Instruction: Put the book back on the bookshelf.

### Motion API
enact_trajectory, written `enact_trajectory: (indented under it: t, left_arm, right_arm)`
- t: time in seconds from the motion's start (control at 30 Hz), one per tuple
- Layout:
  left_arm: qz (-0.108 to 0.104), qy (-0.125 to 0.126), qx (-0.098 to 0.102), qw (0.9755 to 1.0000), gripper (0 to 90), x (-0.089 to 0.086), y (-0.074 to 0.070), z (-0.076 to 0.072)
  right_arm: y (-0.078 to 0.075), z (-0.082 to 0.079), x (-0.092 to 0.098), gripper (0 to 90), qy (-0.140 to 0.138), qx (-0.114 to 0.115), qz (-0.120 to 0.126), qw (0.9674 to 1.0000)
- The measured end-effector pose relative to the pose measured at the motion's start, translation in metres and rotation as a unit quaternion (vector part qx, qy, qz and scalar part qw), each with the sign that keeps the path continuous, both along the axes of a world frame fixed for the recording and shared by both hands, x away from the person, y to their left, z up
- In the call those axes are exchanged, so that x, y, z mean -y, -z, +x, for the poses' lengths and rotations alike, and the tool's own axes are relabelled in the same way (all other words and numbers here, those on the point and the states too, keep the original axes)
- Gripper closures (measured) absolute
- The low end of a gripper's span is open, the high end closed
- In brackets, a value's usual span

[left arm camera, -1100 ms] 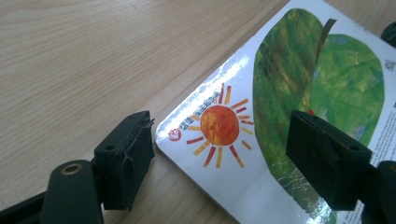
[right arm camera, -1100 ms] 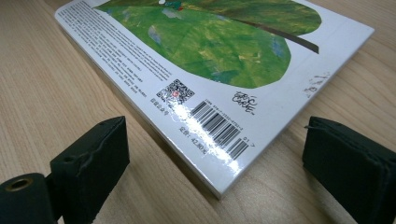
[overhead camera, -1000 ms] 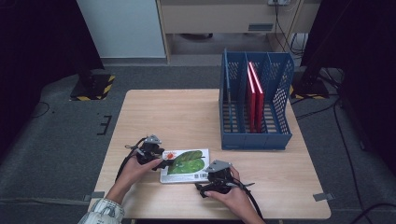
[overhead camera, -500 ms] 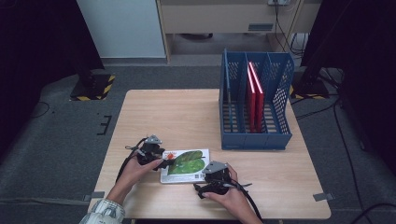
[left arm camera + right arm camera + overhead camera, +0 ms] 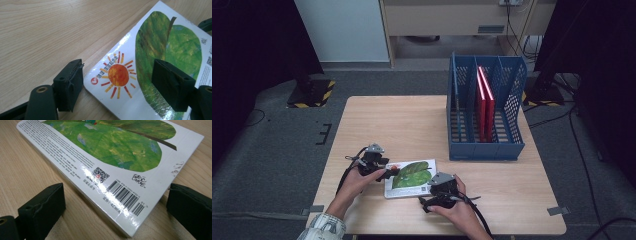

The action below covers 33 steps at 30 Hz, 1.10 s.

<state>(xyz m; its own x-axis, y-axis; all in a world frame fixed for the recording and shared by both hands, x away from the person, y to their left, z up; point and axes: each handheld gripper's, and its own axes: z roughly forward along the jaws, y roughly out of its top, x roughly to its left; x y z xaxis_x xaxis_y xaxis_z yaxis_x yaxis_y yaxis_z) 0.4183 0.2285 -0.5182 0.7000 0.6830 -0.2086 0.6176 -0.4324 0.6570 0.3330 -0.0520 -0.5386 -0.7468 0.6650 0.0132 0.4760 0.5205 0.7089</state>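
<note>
- The left gripper stands with its jaws wide apart over the near-left corner of the picture book; in the left gripper view one jaw hovers over the leaf cover while the other sits off the edge above the table, and neither pad presses. These jaws have just been closing a little, with the corner between them but not pinched.
- The right gripper has its jaws spread as far as they go, straddling the barcode corner of the book without touching it; they have just been opening.
- The book lies flat near the table's front edge, between the two grippers, well apart from the blue file rack holding the red books.
- Risk: a flat book leaves no gap for a lower jaw, so a closing pad may only scrape the glossy cover and slip off.
- Risk: if one side grabs first, the book may pivot or slide toward the table's front edge.
- Risk: pinching only the top cover may open the book rather than raise it.
</note>
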Motion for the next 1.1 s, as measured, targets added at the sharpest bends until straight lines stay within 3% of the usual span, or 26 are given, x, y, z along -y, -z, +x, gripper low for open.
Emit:
enact_trajectory:
  t: [0.2, 0.33, 0.5, 0.7, 1.1]
  left_arm:
    - [0.006, -0.007, -0.012, 0.9999, 21.1, 0.0, 0.002, -0.004]
    - [-0.003, -0.002, -0.023, 0.9997, 19.4, 0.0, 0.002, -0.006]
    - [-0.015, -0.018, -0.028, 0.9993, 18.5, 0.003, 0.003, -0.004]
    - [-0.003, -0.022, -0.014, 0.9996, 21.3, 0.006, 0.0, -0.003]
    - [-0.017, -0.021, -0.005, 0.9996, 22.7, 0.006, -0.01, -0.005]
  right_arm:
    - [0.0, 0.0, 0.0, 2.6, 0.0, 0.001, 0.0, 1.0]
    - [0.0, -0.001, 0.0, 2.6, 0.0, 0.0, 0.0, 1.0]
    - [0.0, -0.001, 0.0, 2.4, 0.001, 0.0, -0.001, 1.0]
    - [0.0, -0.001, -0.003, 1.0, 0.007, 0.002, -0.002, 1.0]
    - [0.0, -0.001, -0.004, 0.7, 0.014, -0.004, -0.003, 0.9999]
